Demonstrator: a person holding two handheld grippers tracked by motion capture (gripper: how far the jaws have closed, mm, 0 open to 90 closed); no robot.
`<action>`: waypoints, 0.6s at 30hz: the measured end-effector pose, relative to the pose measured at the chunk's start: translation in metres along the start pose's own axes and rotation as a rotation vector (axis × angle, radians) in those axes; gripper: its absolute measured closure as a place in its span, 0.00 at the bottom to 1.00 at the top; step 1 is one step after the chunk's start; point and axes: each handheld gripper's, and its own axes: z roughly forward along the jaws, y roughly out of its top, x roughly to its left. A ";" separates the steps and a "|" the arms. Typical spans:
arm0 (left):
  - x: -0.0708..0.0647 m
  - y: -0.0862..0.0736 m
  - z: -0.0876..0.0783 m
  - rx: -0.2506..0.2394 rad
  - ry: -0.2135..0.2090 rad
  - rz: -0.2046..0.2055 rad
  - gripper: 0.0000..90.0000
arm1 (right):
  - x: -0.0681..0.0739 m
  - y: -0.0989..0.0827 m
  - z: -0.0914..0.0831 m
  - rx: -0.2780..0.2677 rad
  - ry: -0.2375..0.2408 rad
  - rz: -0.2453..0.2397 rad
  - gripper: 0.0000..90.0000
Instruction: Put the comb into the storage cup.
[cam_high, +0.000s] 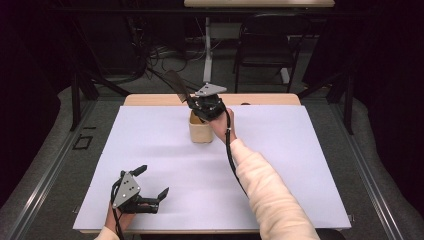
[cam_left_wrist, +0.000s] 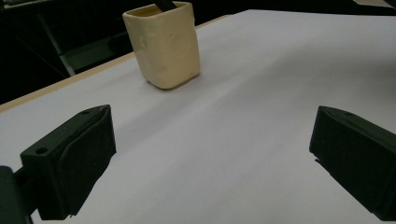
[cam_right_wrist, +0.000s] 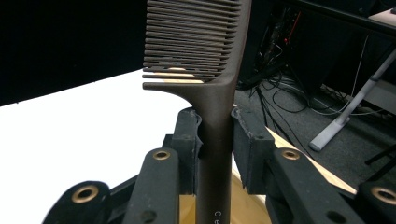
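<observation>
Comb (cam_right_wrist: 212, 93) pinched in right gripper (cam_high: 209, 104) jaws above cup (cam_high: 201, 131) | left gripper (cam_high: 150, 186) jaws spread, apart

Ahead of you the white sheet (cam_high: 280, 165) covers the wooden table (cam_high: 150, 100), whose bare edge shows along the far side, and beyond it on the grey floor (cam_high: 320, 75) you see a black chair (cam_high: 265, 47), tangled cables (cam_high: 165, 55) and a white stand leg (cam_high: 207, 50).

The high view looks forward and down over the whole bench (cam_high: 300, 150). Each gripper view rides close behind its fingers; high and left views share the cream cup (cam_left_wrist: 163, 44).
</observation>
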 end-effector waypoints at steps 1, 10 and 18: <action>0.000 0.000 0.000 0.001 0.000 0.000 0.00 | 0.000 -0.001 0.001 -0.001 -0.003 0.002 0.80; 0.000 0.000 0.000 0.000 0.000 0.000 0.00 | 0.000 -0.005 0.003 0.016 0.000 0.003 0.80; 0.000 0.000 0.000 0.001 0.000 -0.002 0.00 | -0.001 -0.008 0.005 0.031 0.004 0.003 0.80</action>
